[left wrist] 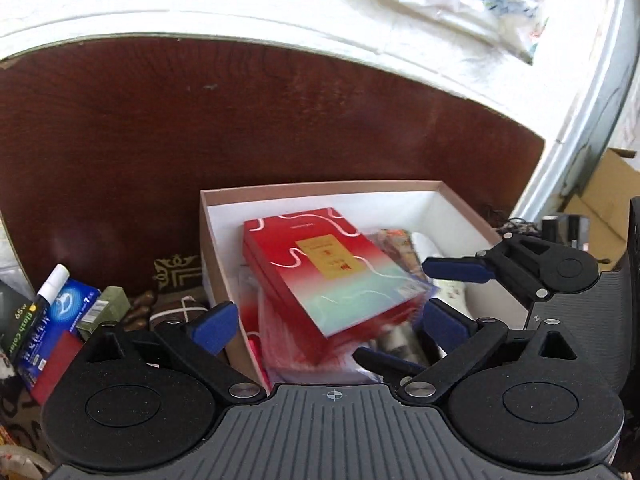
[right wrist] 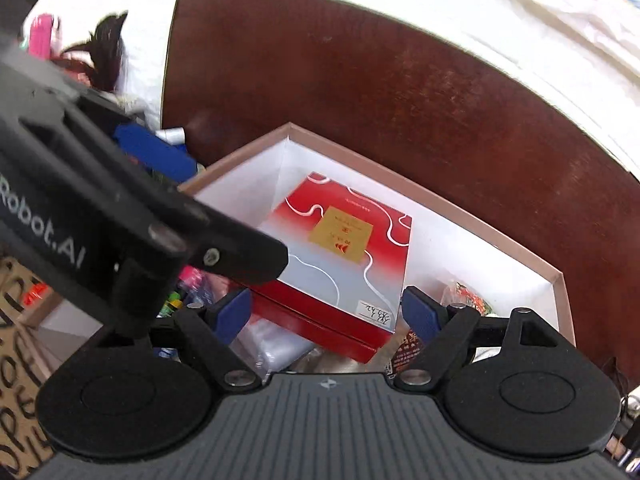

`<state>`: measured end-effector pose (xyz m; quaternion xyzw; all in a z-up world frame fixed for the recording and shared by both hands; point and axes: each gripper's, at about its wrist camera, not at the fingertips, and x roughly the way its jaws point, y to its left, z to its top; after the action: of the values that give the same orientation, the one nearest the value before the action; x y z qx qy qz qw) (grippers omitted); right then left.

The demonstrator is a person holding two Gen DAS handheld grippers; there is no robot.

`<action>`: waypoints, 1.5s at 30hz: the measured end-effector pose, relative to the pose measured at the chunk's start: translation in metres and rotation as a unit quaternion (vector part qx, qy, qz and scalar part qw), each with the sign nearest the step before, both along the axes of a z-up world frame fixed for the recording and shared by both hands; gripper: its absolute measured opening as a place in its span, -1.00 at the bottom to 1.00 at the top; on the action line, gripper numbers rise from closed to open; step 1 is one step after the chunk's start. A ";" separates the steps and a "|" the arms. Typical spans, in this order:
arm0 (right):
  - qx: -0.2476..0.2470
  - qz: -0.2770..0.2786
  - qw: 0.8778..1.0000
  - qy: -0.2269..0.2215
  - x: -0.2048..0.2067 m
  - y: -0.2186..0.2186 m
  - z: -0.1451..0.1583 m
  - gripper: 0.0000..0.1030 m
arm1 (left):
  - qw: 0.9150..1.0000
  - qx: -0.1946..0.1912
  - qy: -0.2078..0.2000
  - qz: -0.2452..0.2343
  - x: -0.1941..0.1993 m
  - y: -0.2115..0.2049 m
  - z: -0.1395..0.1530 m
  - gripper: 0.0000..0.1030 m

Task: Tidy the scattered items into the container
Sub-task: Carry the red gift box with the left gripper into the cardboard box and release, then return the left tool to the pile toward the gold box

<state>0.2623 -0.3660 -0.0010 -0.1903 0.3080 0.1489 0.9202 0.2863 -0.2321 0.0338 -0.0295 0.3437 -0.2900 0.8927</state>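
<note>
Above the carton, both the left gripper and the right gripper were spread wide, nothing held. The red box was tilted inside the carton, propped on clutter, its long axis angled toward a far corner.

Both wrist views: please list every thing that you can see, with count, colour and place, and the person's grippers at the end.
Open cardboard container: one, tan outside, white inside, on the dark wooden surface.
Red gift box with gold label: one, red fading to pale green, tilted on the pile inside the container.
Clear plastic packets: several, under the red box; count unclear.
Blue carton: one, left of the container.
White-capped tube: one, black, beside the blue carton.
Olive small box: one, beside the blue carton.
Left gripper: black, blue pads, open.
Right gripper: black, blue pads, open.
</note>
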 end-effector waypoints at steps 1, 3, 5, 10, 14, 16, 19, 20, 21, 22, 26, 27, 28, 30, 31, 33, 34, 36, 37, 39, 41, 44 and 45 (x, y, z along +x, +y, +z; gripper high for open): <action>0.009 -0.001 1.000 -0.003 -0.005 0.000 0.004 0.73 | 1.000 -0.002 -0.001 0.000 -0.006 0.003 0.003 1.00; 0.025 -0.004 1.000 -0.013 -0.018 0.001 0.013 0.77 | 1.000 -0.009 -0.003 0.000 -0.019 0.009 0.008 1.00; 0.038 0.000 0.999 -0.026 -0.028 0.004 0.024 0.80 | 1.000 -0.026 -0.006 0.001 -0.035 0.017 0.012 1.00; 0.045 0.029 0.997 -0.051 -0.063 0.025 0.040 0.83 | 0.999 -0.049 -0.015 0.007 -0.083 0.044 0.024 1.00; 0.054 0.058 0.994 -0.071 -0.102 0.051 0.045 0.87 | 0.997 -0.074 -0.019 0.022 -0.131 0.075 0.024 1.00; 0.064 0.072 0.992 -0.082 -0.124 0.065 0.047 0.93 | 0.996 -0.084 -0.019 0.032 -0.155 0.092 0.022 1.00; 0.080 0.090 0.989 -0.088 -0.156 0.090 0.043 0.94 | 0.995 -0.088 -0.023 0.050 -0.187 0.120 0.015 1.00; 0.084 0.096 0.988 -0.089 -0.165 0.099 0.040 0.94 | 0.994 -0.088 -0.022 0.059 -0.197 0.130 0.011 1.00; 0.086 0.102 0.987 -0.091 -0.174 0.108 0.037 0.94 | 0.993 -0.089 -0.020 0.068 -0.206 0.140 0.007 1.00; 0.088 0.108 0.986 -0.092 -0.181 0.117 0.033 0.94 | 0.993 -0.091 -0.015 0.078 -0.214 0.150 0.001 1.00; 0.116 0.128 0.982 -0.073 -0.205 0.152 0.015 0.94 | 0.988 -0.094 0.017 0.123 -0.237 0.191 -0.026 1.00; 0.126 0.128 0.982 -0.064 -0.209 0.159 0.009 0.94 | 0.986 -0.090 0.023 0.137 -0.242 0.202 -0.034 1.00; 0.134 0.126 0.981 -0.056 -0.214 0.166 0.003 0.93 | 0.985 -0.084 0.027 0.150 -0.245 0.212 -0.041 1.00; 0.148 0.117 0.981 -0.039 -0.219 0.179 -0.012 0.93 | 0.982 -0.071 0.037 0.174 -0.251 0.230 -0.055 1.00; 0.152 0.112 0.982 -0.029 -0.220 0.185 -0.020 0.93 | 0.980 -0.069 0.042 0.184 -0.253 0.239 -0.060 1.00; 0.155 0.099 0.983 -0.008 -0.222 0.197 -0.034 0.93 | 0.976 -0.077 0.049 0.196 -0.256 0.255 -0.068 1.00; 0.154 0.095 0.983 0.000 -0.223 0.202 -0.039 0.93 | 0.975 -0.081 0.051 0.199 -0.256 0.261 -0.070 1.00; 0.154 0.089 0.984 0.015 -0.224 0.210 -0.048 0.91 | 0.974 -0.082 0.049 0.204 -0.255 0.269 -0.073 1.00; 0.152 0.085 0.985 0.018 -0.226 0.214 -0.053 0.90 | 0.975 -0.081 0.047 0.204 -0.253 0.271 -0.074 1.00; 0.139 0.077 0.987 0.018 -0.224 0.219 -0.058 0.89 | 0.976 -0.083 0.044 0.199 -0.248 0.274 -0.074 1.00; 0.125 0.074 0.989 0.016 -0.223 0.223 -0.062 0.85 | 0.977 -0.084 0.041 0.193 -0.241 0.274 -0.075 0.98; 0.113 0.070 0.991 0.019 -0.216 0.227 -0.069 0.76 | 0.978 -0.078 0.038 0.189 -0.225 0.269 -0.078 0.90; 0.111 0.068 0.991 0.020 -0.213 0.229 -0.070 0.71 | 0.978 -0.078 0.038 0.189 -0.219 0.268 -0.079 0.87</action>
<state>0.0491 -0.1373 -0.0715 -0.1047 0.2948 0.2479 0.9169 0.0672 0.0359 -0.0452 -0.1739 0.3417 -0.1410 0.9128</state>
